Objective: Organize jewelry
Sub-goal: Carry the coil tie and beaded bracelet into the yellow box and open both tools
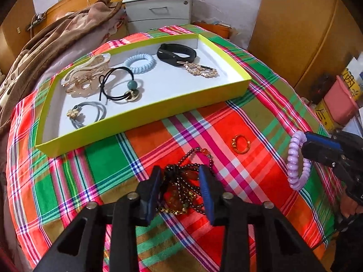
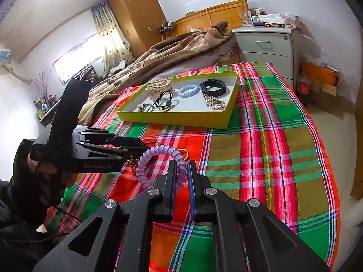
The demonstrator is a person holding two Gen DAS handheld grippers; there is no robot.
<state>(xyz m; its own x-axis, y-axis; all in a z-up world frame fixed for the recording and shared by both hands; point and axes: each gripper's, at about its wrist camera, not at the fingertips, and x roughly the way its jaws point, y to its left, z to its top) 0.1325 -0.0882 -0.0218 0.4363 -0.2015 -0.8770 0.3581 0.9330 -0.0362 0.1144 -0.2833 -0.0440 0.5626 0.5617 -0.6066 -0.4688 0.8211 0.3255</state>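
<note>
The left fingers [image 1: 156,190] cover part of the bead necklace [image 1: 181,181]; whether they touch it is unclear. In the right wrist view the left gripper [image 2: 136,146] hides most of the necklace and the ring [image 2: 185,154]. Items on the cabinet [image 1: 158,11] are too small to identify.

Plaid cloth [image 1: 261,122] on the bed, brown blanket [image 2: 158,52] — grey drawer cabinet [image 1: 158,11], wooden wardrobe [image 2: 136,11]

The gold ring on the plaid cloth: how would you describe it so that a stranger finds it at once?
Start from the yellow-green tray on the plaid cloth. In front of it, outside it, a small gold ring lies flat on a red square. The dark bead necklace beside it is tangled; the ring is one plain loop.
</note>
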